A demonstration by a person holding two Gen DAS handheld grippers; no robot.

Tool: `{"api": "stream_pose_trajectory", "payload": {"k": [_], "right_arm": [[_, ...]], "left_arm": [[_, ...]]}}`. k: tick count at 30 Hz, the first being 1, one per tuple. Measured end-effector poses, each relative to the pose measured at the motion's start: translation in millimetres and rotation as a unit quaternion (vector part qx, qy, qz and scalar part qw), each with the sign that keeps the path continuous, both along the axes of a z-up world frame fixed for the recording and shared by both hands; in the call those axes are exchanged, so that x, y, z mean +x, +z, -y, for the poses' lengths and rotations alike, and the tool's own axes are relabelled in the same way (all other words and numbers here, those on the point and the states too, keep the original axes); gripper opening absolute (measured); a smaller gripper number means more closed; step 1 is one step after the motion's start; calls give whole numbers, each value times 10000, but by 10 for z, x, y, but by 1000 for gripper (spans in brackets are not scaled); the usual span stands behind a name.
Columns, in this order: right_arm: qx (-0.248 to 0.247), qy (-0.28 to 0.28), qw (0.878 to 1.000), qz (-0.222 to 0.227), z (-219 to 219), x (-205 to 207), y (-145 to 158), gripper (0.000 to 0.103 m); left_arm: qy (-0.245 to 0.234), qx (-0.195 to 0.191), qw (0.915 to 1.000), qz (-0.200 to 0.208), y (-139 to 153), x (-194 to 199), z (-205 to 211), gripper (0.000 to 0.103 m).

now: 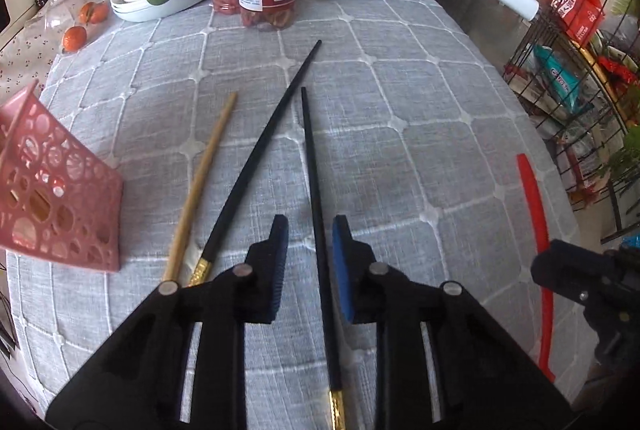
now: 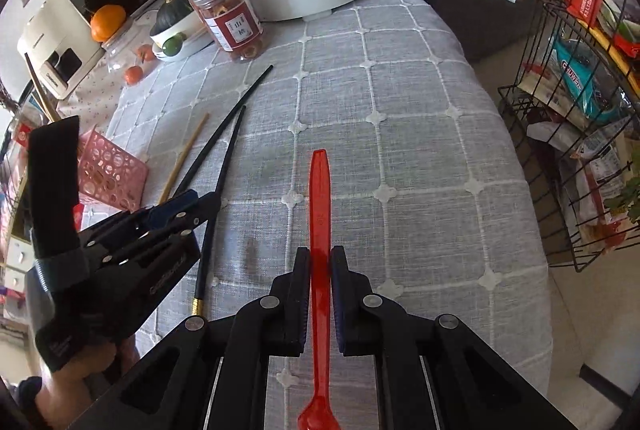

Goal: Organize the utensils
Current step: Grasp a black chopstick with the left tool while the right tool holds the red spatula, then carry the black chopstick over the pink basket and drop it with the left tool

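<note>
Early stage: right gripper (image 2: 321, 262) fingers clamped on red spoon (image 2: 320, 198); left gripper (image 1: 310, 230) fingers apart, straddling black chopstick (image 1: 316, 198); pink basket (image 1: 56, 198) far left; other chopsticks loose on bench (image 1: 400, 150).

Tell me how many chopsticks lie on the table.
3. One black chopstick lies between the left gripper fingers; a second black chopstick lies left of it; a wooden chopstick lies farther left, near the pink basket.

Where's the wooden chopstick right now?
In the left wrist view the wooden chopstick lies on the grey tablecloth, left of the two black chopsticks and right of the pink basket.
</note>
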State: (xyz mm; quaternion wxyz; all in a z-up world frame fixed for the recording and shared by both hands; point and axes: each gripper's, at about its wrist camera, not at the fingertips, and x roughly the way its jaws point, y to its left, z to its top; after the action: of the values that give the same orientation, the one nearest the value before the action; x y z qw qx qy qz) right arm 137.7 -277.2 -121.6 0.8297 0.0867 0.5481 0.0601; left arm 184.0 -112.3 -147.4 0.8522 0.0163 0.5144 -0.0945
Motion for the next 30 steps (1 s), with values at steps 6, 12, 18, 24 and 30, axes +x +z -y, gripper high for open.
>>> {"api": "stream_pose_trajectory", "payload": {"k": [6,12,18,24,30], "right_arm": [[15,24,10000,-42,-23,5,-24,10],[39,-65,9999,122,-19,-29,74,10],[2,-76,9992,392,-83,-136,259,10],[-42,-27,9969,781,-197,-302,515,10],[27,46,9928,1196,-334,-474,786,10]], "left_arm": [[37,-19,10000,-12,-22,24,14,7],[-180,39,9993,338,200,-236,8,7],[-495,-84,9954,821,574,-602,-79,7],[-562,-386,9910,1156,879,-889,-329,7],[-517,-641,9869,1389,1124,-1082,-537,7]]}}
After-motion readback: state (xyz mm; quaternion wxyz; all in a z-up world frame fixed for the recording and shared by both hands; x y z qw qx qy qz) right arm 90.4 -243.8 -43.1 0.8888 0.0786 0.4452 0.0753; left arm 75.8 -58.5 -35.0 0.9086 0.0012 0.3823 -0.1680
